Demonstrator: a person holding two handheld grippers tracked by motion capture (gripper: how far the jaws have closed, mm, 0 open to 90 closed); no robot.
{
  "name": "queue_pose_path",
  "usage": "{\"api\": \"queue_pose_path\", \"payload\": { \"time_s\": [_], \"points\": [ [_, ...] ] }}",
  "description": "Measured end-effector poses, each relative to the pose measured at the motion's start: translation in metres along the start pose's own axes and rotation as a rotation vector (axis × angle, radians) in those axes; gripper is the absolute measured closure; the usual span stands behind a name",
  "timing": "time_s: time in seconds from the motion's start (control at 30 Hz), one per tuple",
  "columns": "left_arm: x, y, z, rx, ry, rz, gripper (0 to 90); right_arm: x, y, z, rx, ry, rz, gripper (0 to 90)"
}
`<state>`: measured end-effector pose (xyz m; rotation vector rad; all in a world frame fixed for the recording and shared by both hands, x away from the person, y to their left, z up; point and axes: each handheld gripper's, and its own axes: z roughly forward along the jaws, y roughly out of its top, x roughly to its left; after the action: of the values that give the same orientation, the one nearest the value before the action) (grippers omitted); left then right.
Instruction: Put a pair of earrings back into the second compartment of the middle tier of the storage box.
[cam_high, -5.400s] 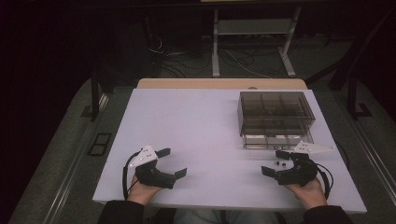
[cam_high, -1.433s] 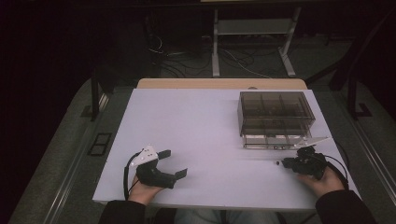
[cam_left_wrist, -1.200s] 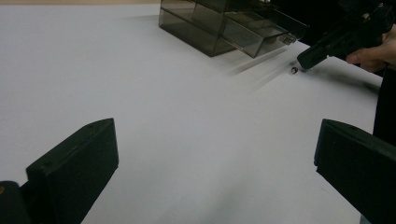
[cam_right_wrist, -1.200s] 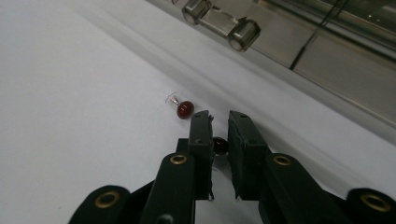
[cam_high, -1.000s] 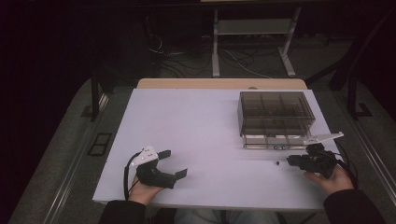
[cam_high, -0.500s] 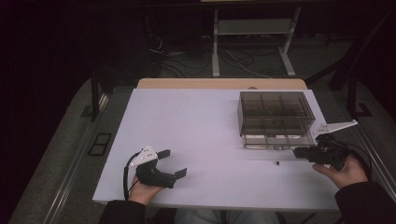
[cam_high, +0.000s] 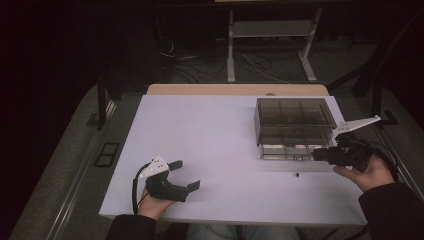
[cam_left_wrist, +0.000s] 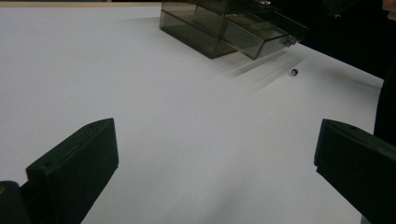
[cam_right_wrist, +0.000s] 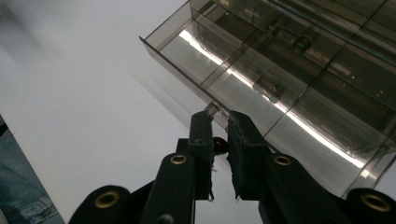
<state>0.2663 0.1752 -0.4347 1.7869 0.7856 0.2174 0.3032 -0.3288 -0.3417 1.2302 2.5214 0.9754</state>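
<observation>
High view looks down and forward over the whole table (cam_high: 215, 135) — both gripper views sit low, sharing the drawer box (cam_high: 292, 125).

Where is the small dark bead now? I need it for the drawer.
In the high view the small dark bead lies on the white table, right side, just before the drawer box.

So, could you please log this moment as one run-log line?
right gripper: nearly shut at drawer tab | left gripper: open, resting on table | small bead: loose on table
</observation>
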Motion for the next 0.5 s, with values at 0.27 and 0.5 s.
{"api": "queue_pose_path", "payload": {
  "time_s": [0.27,0.5],
  "points": [
    [0.0,0.0,0.0,-0.001,0.0,0.006,0.0,0.002,0.019,0.007,0.005,0.015,-0.018,78.9],
    [0.0,0.0,0.0,-0.002,-0.003,-0.001,0.0,-0.001,0.03,0.016,-0.001,0.024,-0.016,78.9]
  ]
}}
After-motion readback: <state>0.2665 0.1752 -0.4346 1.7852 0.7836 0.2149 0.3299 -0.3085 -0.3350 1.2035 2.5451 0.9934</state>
